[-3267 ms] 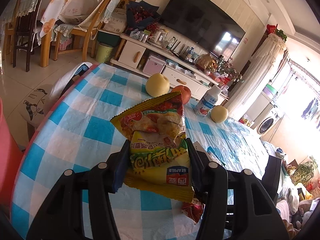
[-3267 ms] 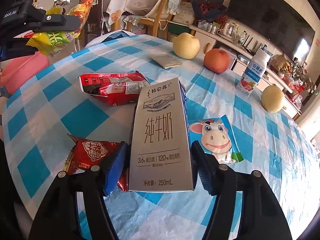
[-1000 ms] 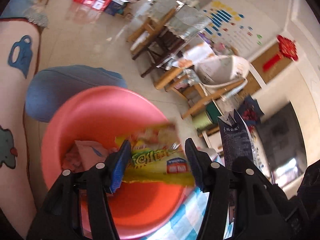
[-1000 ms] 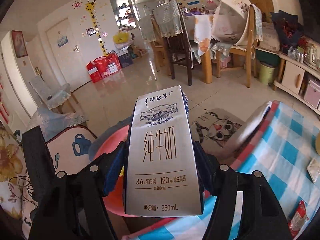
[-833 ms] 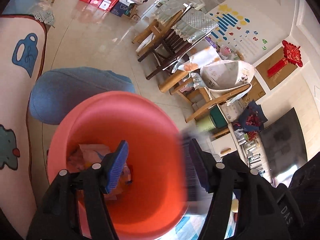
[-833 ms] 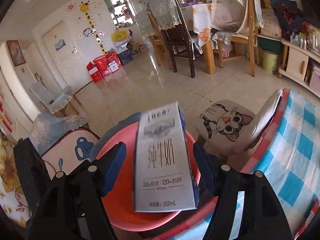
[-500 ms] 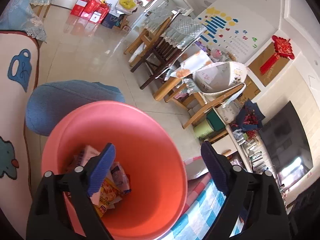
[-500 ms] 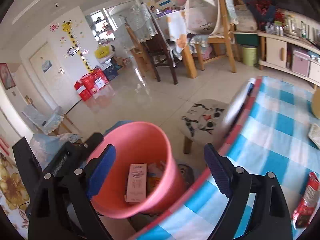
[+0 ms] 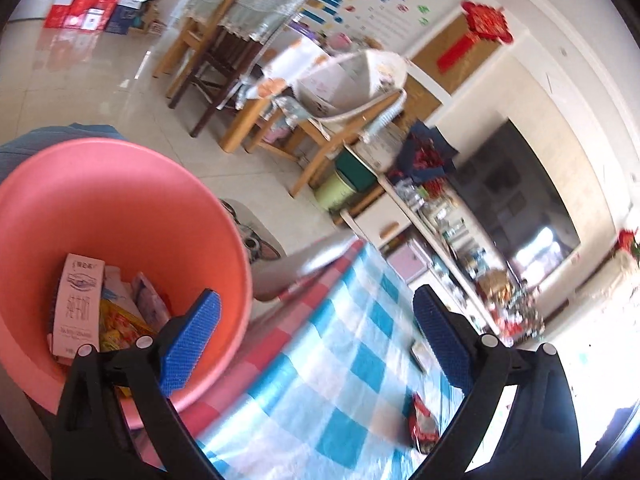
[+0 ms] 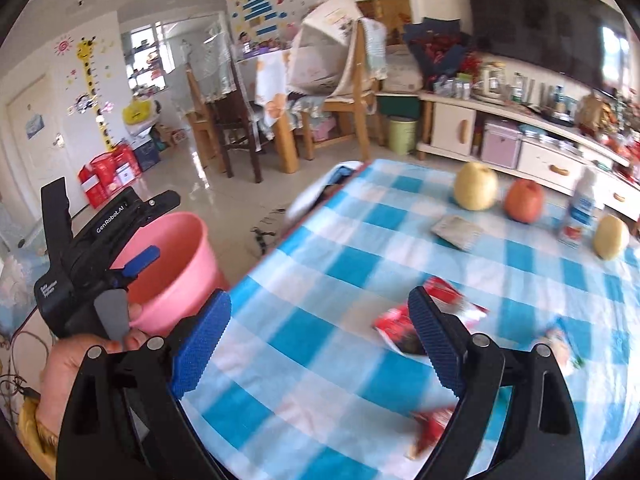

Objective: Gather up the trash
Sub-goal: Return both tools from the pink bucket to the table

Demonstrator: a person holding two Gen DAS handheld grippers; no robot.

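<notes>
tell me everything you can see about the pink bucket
The pink bucket is a round, smooth tub that looks like plastic, its wall flaring out to a rolled rim. It stands upright and open, below the edge of the checked table and right beside it. Inside lie a grey milk carton leaning on the wall, a yellow snack bag and other pale wrappers. In the right wrist view the left gripper hangs over the rim; whether it touches the rim I cannot tell.

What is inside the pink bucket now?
The pink bucket holds a milk carton, yellow snack bag and other wrappers; the left gripper's finger covers its bottom.
</notes>
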